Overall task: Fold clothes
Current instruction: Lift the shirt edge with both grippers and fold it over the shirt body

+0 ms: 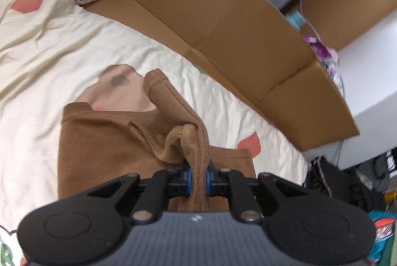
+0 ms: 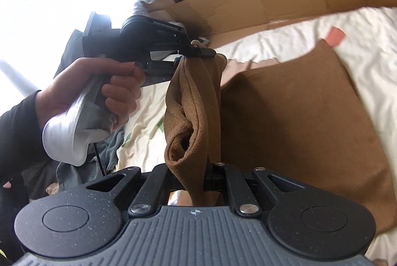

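The brown garment [image 1: 104, 141], a soft matte knit with stitched hems, lies partly flat on the cream bedsheet [image 1: 49, 62], near the cardboard box [image 1: 223, 25]. Both tools pinch 1 bunched edge, likely lifting it to carry across as a fold: the left gripper [image 1: 197, 177] clamps a gathered ridge, and the right gripper [image 2: 207, 176] squeezes a rolled, hanging section.

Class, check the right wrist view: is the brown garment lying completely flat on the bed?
No: the right gripper and left gripper hold a bunched edge of the brown garment raised.
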### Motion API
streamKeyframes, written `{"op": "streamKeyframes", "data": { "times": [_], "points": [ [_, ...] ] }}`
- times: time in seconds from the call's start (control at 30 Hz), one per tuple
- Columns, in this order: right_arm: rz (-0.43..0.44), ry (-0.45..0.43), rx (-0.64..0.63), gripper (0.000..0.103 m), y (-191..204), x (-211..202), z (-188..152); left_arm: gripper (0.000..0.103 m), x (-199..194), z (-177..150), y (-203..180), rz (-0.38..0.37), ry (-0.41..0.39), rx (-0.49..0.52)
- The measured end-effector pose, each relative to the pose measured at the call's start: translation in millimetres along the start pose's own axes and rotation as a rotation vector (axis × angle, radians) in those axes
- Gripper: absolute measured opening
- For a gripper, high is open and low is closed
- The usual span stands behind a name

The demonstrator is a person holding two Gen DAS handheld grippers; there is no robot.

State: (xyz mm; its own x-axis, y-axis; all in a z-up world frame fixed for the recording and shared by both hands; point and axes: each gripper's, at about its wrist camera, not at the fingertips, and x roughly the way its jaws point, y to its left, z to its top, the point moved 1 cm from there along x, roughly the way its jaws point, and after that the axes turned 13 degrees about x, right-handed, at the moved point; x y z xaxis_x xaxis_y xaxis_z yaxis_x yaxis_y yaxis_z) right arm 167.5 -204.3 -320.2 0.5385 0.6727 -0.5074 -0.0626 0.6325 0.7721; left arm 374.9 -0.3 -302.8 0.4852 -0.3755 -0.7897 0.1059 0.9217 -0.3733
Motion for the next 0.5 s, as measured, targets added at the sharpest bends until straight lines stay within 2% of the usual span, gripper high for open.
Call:
{"op": "streamKeyframes", "data": {
  "times": [0.13, 0.33, 0.5],
  "points": [
    [-0.023, -0.004, 0.049, 0.004, -22, -7, 0, 0.011, 23, -6, -23, 0.033, 0.026, 0.089],
    [-0.075, -0.007, 0.11, 0.004, -54, -12, -4, 0.011, 59, -17, -42, 0.067, 0.082, 0.126],
    [-0.094, -0.002, 0.15, 0.003, -74, -16, -11, 0.012, 78, -20, -50, 0.09, 0.096, 0.101]
  ]
}}
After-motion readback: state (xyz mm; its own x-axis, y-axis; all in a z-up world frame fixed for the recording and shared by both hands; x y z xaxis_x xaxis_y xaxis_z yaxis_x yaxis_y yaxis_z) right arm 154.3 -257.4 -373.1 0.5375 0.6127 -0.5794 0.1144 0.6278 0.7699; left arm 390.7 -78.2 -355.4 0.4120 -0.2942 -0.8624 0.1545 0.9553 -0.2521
